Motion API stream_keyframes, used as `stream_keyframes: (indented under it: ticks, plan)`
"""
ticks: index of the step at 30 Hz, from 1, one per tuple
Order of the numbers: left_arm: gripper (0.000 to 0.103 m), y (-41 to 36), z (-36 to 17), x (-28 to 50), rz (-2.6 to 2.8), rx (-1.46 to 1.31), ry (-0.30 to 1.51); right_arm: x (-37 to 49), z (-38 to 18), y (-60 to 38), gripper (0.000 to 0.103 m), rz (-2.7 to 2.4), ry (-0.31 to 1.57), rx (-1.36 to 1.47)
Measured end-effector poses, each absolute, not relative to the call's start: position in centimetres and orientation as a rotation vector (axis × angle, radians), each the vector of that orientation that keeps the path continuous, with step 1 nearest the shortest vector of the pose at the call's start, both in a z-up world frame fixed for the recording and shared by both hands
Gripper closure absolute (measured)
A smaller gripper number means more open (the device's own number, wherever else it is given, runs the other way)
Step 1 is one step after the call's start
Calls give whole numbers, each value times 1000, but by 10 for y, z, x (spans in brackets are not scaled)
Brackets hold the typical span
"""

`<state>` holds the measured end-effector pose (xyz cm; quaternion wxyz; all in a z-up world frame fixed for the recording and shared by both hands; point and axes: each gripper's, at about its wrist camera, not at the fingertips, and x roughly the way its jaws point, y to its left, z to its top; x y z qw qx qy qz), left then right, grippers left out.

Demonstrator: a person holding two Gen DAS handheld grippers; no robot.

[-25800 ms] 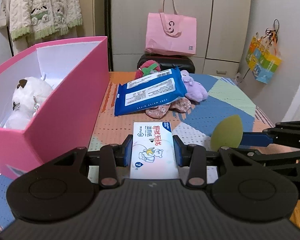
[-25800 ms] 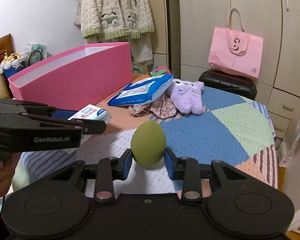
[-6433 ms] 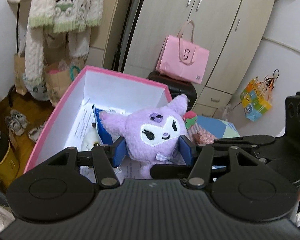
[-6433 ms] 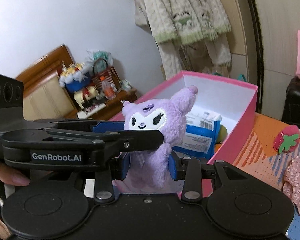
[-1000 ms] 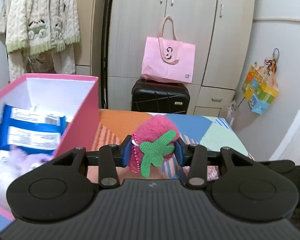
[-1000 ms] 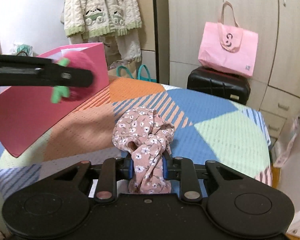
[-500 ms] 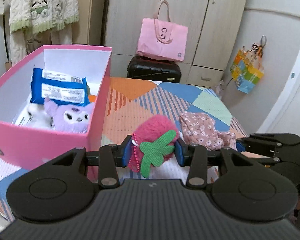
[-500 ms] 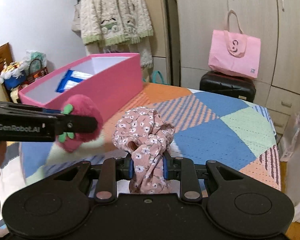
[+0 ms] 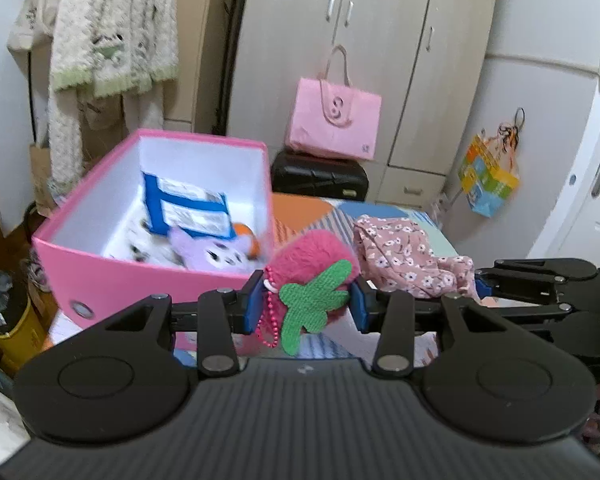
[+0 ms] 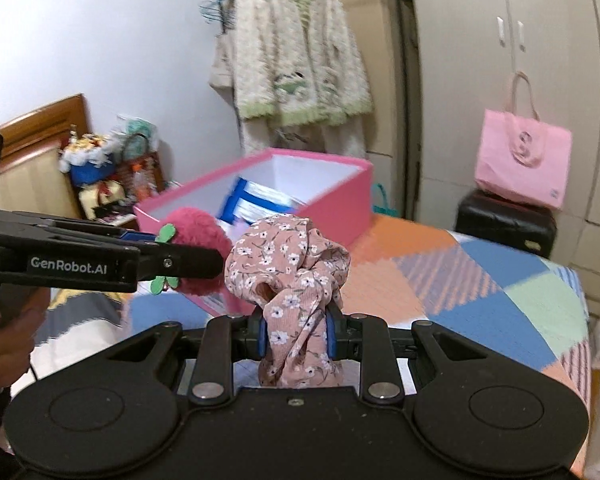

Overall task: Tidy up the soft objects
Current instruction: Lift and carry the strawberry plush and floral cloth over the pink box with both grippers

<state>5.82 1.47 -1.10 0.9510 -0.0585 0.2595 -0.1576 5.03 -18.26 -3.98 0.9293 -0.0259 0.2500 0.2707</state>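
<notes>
My left gripper (image 9: pixel 305 306) is shut on a fluffy pink strawberry plush (image 9: pixel 312 258) with a green felt leaf and a pink bead chain. It hangs just right of the pink box's (image 9: pixel 132 276) near corner. The box holds a blue wipes pack (image 9: pixel 186 208), a purple plush (image 9: pixel 216 254) and a white plush. My right gripper (image 10: pixel 295 336) is shut on a bunched pink floral cloth (image 10: pixel 288 264). In the right wrist view the left gripper (image 10: pixel 100 258) with the strawberry plush (image 10: pixel 196 228) sits to the left, in front of the pink box (image 10: pixel 340 208).
A patchwork cover (image 10: pixel 480 280) lies over the table. Behind stand a black suitcase (image 9: pixel 320 178) with a pink tote bag (image 9: pixel 332 120), wardrobe doors and a hanging knitted cardigan (image 10: pixel 296 64). Clutter and a yellow bin (image 9: pixel 4 320) sit low at the left. A hand (image 10: pixel 4 344) grips the left tool.
Both grippers have risen and drawn nearer the pink box with their loads. The box now looks larger and closer in both views; the grips are unchanged.
</notes>
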Motion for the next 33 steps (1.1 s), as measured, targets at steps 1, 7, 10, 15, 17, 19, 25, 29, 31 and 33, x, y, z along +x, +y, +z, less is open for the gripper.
stream_keyframes:
  ticks: [1,7,10,15,17,19,25,29,31,33]
  plan:
    - [61,18,-8,59,-311,-118,521,50,-36,-179,73,568,499,-63]
    - [61,44,7,66,-244,-119,445,65,-16,-158,73,673,439,-74]
    - [61,58,10,79,-231,-142,436,81,-12,-145,72,683,436,-86]
    - [61,74,14,108,-218,-146,434,113,-9,-119,72,727,423,-128]
    - [61,77,15,120,-205,-133,428,130,-6,-113,72,720,433,-122]
    - [61,79,14,133,-194,-126,432,149,-6,-106,72,707,456,-115]
    - [61,82,13,196,-224,-95,507,198,-12,-86,71,674,524,-130]
    - [61,87,7,243,-221,-107,573,230,-17,-76,71,626,559,-155]
    - [61,86,1,263,-205,-72,594,246,-21,-72,71,614,587,-161]
    - [61,85,-5,278,-198,-55,625,256,-27,-68,71,599,606,-174]
